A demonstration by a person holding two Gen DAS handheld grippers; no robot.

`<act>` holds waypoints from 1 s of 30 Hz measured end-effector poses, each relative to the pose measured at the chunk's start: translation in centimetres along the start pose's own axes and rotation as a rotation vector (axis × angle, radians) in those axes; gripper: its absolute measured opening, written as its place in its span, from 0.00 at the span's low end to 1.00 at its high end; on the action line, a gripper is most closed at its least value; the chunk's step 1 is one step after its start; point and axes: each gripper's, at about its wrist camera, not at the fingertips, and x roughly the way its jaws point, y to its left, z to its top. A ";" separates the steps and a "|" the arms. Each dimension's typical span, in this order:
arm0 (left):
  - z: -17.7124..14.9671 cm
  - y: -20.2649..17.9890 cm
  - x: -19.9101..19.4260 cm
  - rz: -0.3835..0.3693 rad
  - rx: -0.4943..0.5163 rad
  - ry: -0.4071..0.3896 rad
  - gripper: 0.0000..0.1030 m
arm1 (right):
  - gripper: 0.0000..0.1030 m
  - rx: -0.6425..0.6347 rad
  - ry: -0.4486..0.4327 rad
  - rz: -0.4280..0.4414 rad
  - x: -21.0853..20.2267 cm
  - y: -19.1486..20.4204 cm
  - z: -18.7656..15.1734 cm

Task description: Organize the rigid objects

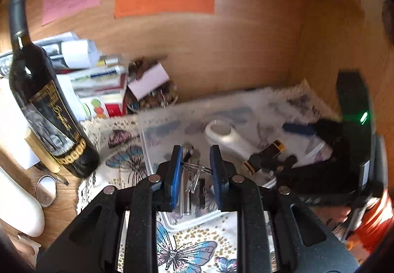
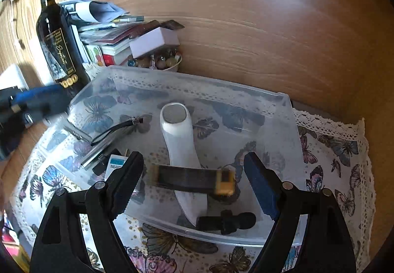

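Clear plastic bin (image 2: 275, 110): sits on the butterfly-print cloth (image 2: 344, 149) on the counter, against the wooden back panel; it is the collecting place for the loose items.
Already inside: a white curved handle-shaped device (image 2: 177, 140), a silver metal bar with a black cord (image 2: 103, 142), a small blue-and-white packet (image 2: 115, 164) and a black clip-like piece (image 2: 226, 221).
Black-and-yellow item (image 2: 192, 178): blurred, lying across the white device between the right fingers, not touched by either.
Right hand-held gripper (image 2: 194, 174): spread wide above the bin's near side, holding nothing.
Left hand-held gripper (image 1: 195, 162): half spread over the bin's left end; metal pieces (image 1: 189, 174) lie between the pads, but whether it pinches them I cannot tell.
Progress: looks well along, several things binned.
Left to do: unclear; the wine bottle (image 2: 57, 36) and stacked papers (image 2: 103, 26) stand outside the bin.
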 end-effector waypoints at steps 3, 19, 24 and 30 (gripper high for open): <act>-0.3 -0.6 -0.3 0.016 0.019 -0.013 0.23 | 0.81 -0.002 -0.035 0.002 -1.3 -0.1 0.0; 0.2 -3.2 -10.3 0.060 0.007 -0.298 0.91 | 1.00 0.078 -0.396 -0.052 -15.5 -1.5 -0.8; -0.8 -4.5 -13.5 0.092 0.013 -0.385 1.00 | 1.00 0.091 -0.479 -0.073 -18.9 -1.3 -1.9; -1.8 -5.1 -14.9 0.098 -0.004 -0.418 1.00 | 1.00 0.097 -0.504 -0.086 -19.8 -1.0 -2.9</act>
